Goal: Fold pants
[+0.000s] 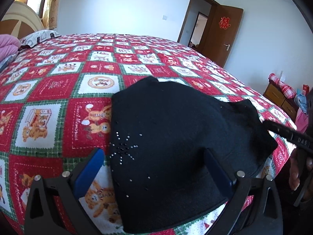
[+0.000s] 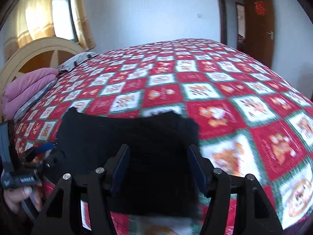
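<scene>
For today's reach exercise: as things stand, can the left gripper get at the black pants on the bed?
Probably yes. The left gripper stands open right over the near edge of the black pants, which lie folded on the bedspread, with nothing between them.

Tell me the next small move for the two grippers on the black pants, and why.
Probably lift both away. The black pants already lie as a compact folded bundle on the bedspread, and the left gripper and right gripper both stand open around it, apparently gripping nothing.
</scene>
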Demonstrator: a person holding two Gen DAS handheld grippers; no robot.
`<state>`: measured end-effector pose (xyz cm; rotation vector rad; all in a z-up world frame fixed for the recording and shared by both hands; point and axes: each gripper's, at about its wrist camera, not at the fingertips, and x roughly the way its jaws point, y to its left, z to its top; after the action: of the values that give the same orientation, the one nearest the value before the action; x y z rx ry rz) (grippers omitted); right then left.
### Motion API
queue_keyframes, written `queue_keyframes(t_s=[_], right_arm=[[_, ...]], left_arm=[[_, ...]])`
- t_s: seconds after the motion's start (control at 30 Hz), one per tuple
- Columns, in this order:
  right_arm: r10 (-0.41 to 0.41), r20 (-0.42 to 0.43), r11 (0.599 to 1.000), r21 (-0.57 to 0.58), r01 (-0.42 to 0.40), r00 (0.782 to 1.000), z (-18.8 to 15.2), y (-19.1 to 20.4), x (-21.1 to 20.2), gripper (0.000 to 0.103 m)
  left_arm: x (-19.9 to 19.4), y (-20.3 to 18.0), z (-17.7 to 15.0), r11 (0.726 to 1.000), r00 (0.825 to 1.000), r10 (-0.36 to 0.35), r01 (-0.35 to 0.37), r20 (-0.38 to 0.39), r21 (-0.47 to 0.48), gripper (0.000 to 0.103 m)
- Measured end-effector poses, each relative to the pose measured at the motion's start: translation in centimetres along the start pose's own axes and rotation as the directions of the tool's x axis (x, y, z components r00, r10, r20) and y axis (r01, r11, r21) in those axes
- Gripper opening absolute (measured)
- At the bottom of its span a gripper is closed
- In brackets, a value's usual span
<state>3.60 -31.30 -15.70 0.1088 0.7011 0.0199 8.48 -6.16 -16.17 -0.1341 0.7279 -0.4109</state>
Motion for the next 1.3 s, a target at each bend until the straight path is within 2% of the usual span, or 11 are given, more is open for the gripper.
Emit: queue_keyframes(t_s=[0.17, 0.27, 0.67, 0.77, 0.8, 0.83, 0.87, 0.9, 0.97, 1.07, 1.3], right_arm=[[0.017, -0.044, 0.993, 0.114, -0.012, 0.999, -1.4, -3.9, 0.8, 0.063], [0.078, -0.044, 0.981, 0.183, -0.069, 0.996, -1.7, -5.4, 1.3, 0.063], [0.143, -0.030, 0.968, 0.214, -0.134, 0.989, -2.1, -5.2, 2.7, 0.063], [0.202, -0.040, 0.960, 0.208, -0.190, 0.978, -2.2, -4.4, 2.7, 0.045], [0.205, -0.040, 0.961, 0.200, -0.193, 0.978, -2.3, -4.1, 2.6, 0.037], [0.206, -0.042, 0.963, 0.184, -0.196, 0.978, -2.4, -3.7, 2.6, 0.034], [0.208, -0.042, 0.965, 0.172, -0.198, 0.977, -2.3, -3.4, 2.4, 0.031], [0.211, -0.036, 0.965, 0.167, -0.203, 0.977, -2.3, -3.2, 2.3, 0.029], [0.219, -0.023, 0.963, 0.169, -0.212, 0.975, -2.2, -3.1, 2.0, 0.027], [0.237, 0.011, 0.958, 0.164, -0.236, 0.971, -2.1, -2.7, 1.0, 0.026], [0.237, 0.092, 0.969, 0.046, -0.242, 0.967, -1.0, 0.5, -1.7, 0.025]], left_arm=[[0.3, 0.4, 0.1, 1.000, 1.000, -0.026, 0.025, 0.014, 0.009, 0.103], [0.6, 0.6, 0.1, 0.999, 0.999, -0.038, 0.037, 0.025, 0.015, 0.103], [1.4, 0.9, 0.6, 0.998, 0.998, -0.054, 0.054, -0.008, 0.020, 0.103], [0.9, 1.4, 0.5, 0.994, 0.994, -0.109, 0.109, -0.004, -0.002, 0.102], [0.8, 1.7, 0.4, 0.993, 0.994, -0.114, 0.114, 0.005, -0.008, 0.099], [0.7, 1.8, 0.3, 0.994, 0.994, -0.110, 0.110, 0.011, -0.012, 0.087], [0.5, 2.1, 0.2, 0.994, 0.994, -0.106, 0.106, 0.024, -0.018, 0.065], [0.4, 2.5, 0.3, 0.993, 0.993, -0.114, 0.115, 0.027, -0.030, 0.056], [0.3, 3.9, 0.4, 0.982, 0.986, -0.165, 0.167, 0.030, -0.092, 0.026], [0.3, 5.1, 0.4, 0.964, 0.976, -0.215, 0.218, 0.037, -0.154, 0.015], [-2.1, 4.8, 1.2, 0.962, 0.970, -0.218, 0.232, 0.107, -0.143, 0.010]])
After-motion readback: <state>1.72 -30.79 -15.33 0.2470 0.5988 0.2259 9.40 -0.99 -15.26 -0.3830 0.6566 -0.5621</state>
